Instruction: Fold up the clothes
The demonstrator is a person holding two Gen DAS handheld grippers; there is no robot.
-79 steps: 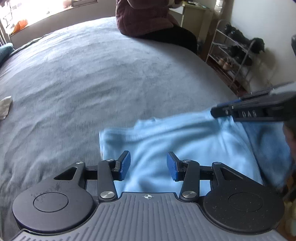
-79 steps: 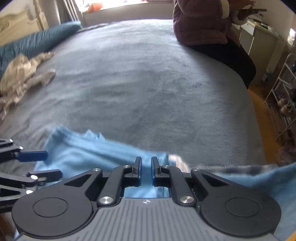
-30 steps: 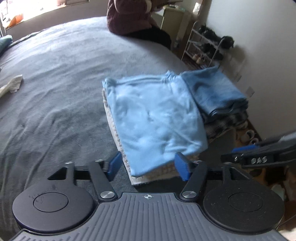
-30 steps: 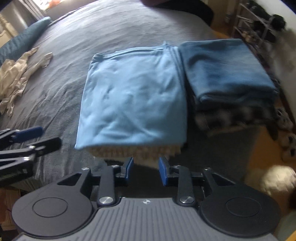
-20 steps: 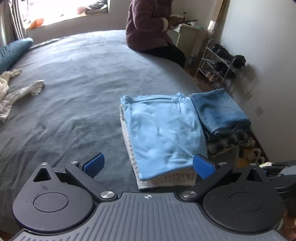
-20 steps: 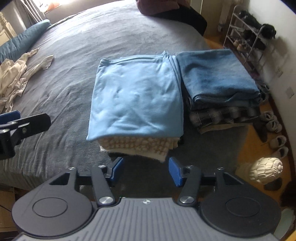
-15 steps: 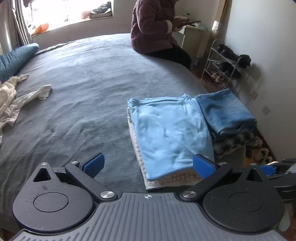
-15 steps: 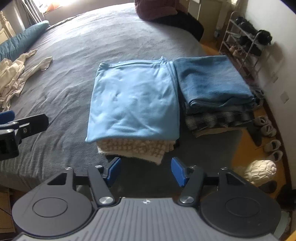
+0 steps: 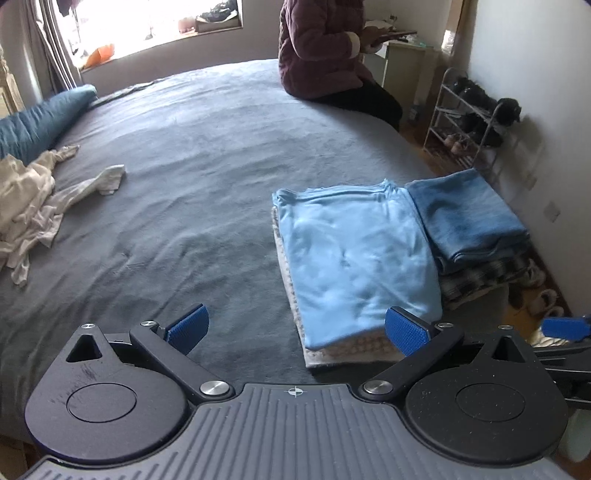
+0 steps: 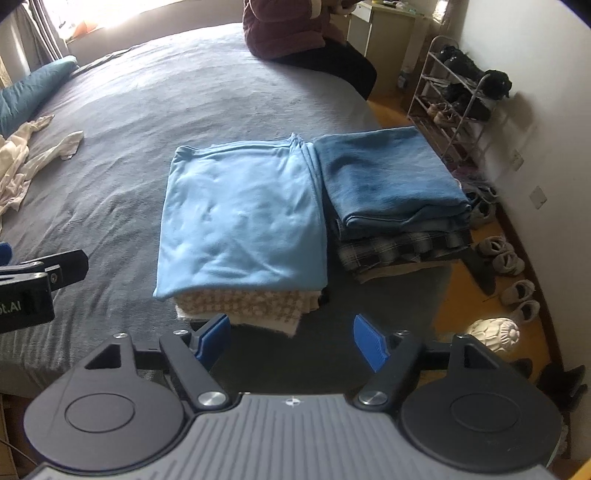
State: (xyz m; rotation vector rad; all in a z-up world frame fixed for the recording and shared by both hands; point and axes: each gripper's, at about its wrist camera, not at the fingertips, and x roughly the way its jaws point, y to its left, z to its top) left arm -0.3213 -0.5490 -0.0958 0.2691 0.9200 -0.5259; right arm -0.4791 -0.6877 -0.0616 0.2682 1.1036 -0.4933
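Now the light blue shirt (image 10: 240,218) lies folded on its stack, just ahead of both hand-held grippers. Left hand-held gripper (image 9: 295,328) wide & empty; right hand-held gripper (image 10: 291,341) opening, nothing between jaws. Next: go far left for the cream clothes (image 9: 33,206), w/o nudging the stack.

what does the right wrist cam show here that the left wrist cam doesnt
Only the right wrist view shows the white ribbed object on the floor whole, and the full front edge of the plaid layer.

Only the left wrist view shows the bright window and the whole crumpled cream garment.

Both show the light blue folded top on a cream knit, the darker blue stack, the seated person and the shoe rack. The left gripper is open; the right gripper's jaws are opening, empty.
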